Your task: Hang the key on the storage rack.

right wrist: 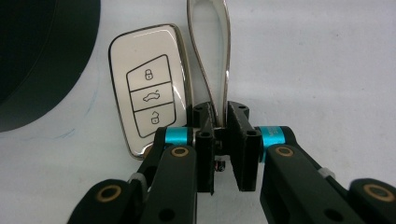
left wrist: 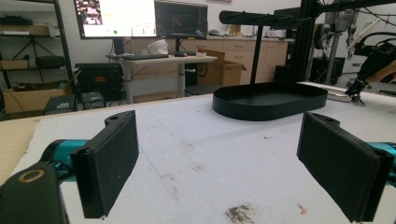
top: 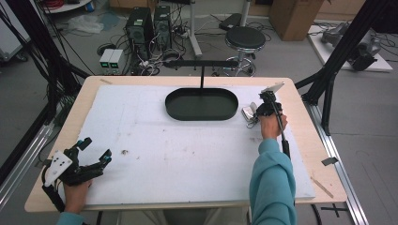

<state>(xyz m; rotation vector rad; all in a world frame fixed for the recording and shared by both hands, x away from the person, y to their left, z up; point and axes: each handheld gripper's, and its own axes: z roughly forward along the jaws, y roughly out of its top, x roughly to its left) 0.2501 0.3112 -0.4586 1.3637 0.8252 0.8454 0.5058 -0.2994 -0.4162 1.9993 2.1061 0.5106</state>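
Observation:
A white car key fob point(right wrist: 149, 105) with three buttons lies flat on the white mat, just right of the black oval tray point(top: 202, 104). A shiny metal loop point(right wrist: 210, 51) extends beside the fob. My right gripper point(right wrist: 222, 140) is shut on the near end of that loop, down at the mat. In the high view the right gripper point(top: 256, 113) sits at the tray's right end with the fob point(top: 247, 113) under it. My left gripper point(top: 97, 149) rests near the mat's front left corner, jaws wide open around nothing point(left wrist: 217, 154).
The tray point(left wrist: 271, 100) carries an upright post with a black horizontal bar point(top: 202, 63) above it. A small dark smudge point(top: 124, 152) marks the mat near the left gripper. The wooden table edge point(top: 324, 187) borders the mat, and a black frame post point(top: 328, 98) rises at right.

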